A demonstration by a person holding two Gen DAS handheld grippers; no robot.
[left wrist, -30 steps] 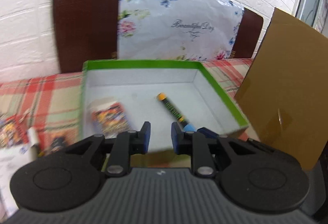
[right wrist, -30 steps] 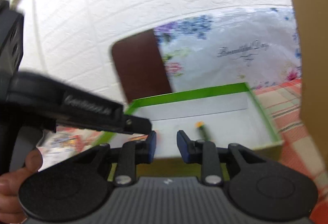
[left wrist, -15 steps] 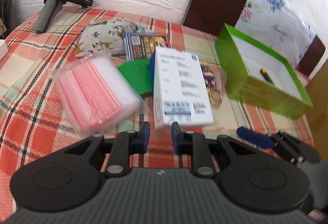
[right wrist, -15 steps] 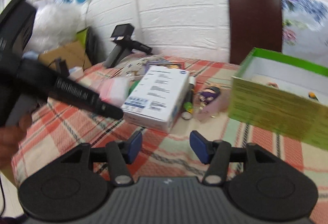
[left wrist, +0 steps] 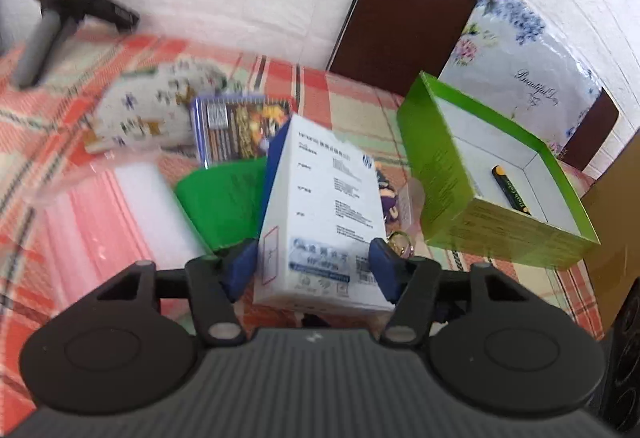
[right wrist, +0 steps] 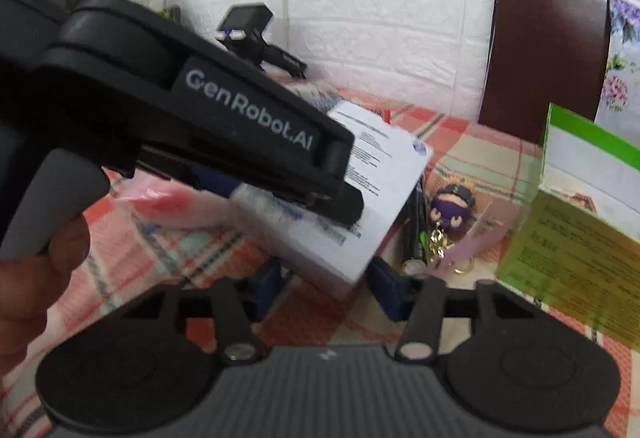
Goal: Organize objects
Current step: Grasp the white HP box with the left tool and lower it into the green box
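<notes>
Left gripper (left wrist: 314, 266) wide open, blue fingers (left wrist: 240, 270) flanking near end of white box (left wrist: 320, 209); contact not discernible, blurred. Right gripper (right wrist: 328, 288) likewise spread, fingers (right wrist: 386, 288) either side of same box's corner (right wrist: 360, 197), nothing gripped. Box mid-counter (left wrist: 360, 109) on plaid cloth, beside green tray (left wrist: 440, 173) holding marker (left wrist: 510, 187). Purple keychain (right wrist: 452, 205) between box and tray.

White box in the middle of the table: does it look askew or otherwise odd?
Yes. The white box sits tilted, its far end propped on the clutter behind it, with the left gripper open around its near end.
</notes>
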